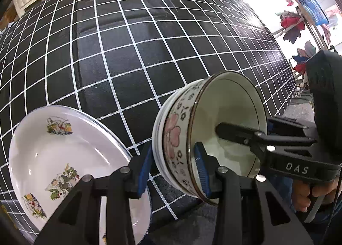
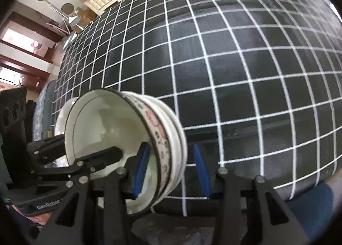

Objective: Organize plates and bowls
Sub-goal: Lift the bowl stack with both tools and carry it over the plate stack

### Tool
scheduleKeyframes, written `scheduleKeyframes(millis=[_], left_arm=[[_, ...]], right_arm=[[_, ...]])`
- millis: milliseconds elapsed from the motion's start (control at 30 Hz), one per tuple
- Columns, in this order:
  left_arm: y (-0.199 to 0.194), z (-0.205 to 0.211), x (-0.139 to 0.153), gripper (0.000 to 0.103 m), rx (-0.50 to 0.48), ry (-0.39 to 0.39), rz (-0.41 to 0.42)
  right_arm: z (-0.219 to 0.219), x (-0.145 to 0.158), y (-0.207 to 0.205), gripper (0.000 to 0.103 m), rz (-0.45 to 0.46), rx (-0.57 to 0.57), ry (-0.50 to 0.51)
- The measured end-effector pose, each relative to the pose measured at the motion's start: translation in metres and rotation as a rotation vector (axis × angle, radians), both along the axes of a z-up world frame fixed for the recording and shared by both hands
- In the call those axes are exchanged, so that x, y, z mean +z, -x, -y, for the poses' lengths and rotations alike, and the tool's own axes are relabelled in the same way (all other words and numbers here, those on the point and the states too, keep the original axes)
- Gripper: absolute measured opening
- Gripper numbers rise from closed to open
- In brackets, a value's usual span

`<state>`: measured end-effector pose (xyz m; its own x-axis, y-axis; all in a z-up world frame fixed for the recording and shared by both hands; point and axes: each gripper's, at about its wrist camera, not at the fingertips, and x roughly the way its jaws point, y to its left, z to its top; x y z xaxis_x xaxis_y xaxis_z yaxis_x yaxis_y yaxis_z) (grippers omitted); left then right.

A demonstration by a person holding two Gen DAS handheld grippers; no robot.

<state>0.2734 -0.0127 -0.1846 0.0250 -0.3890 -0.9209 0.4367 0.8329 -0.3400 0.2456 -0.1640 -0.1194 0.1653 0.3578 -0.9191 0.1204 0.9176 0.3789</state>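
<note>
- L gripper (image 1: pixel 173 170): clamped on rim wall of floral bowl stack (image 1: pixel 171 136), tipped sideways.
- R gripper (image 2: pixel 171 170): astride opposite rim, outer pad clear.
- Likely heavy, slick, chippable; grip rims, both sides.
- Printed plate (image 1: pixel 53 148) beside, on checked cloth (image 1: pixel 149 42).

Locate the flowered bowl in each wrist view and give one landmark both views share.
Left wrist: flowered bowl sits lower centre-right, on its side, mouth facing right, rim between the left gripper pads.
Right wrist: flowered bowl sits lower left, mouth facing left, rim between the right gripper pads.
Shared landmark: the black grid cloth.
</note>
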Motion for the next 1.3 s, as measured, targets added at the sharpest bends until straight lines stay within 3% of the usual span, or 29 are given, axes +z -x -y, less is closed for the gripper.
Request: scheduleKeyframes(millis=[500,1033,1300], left_arm=[[0.005,0.024,-0.001,0.036,0.015,-0.026,0.034],[0.008,0.021,0.004,0.035,0.061,-0.069,0.038],[0.004,0.015,0.021,0.035,0.095,-0.055,0.061]], right_arm=[[0.01,-0.005,0.012,0.053,-0.003,-0.083,-0.099],[0.013,-0.005,0.014,0.051,-0.072,-0.157,-0.145],[0.002,0.012,0.005,0.05,-0.05,-0.144,-0.122]])
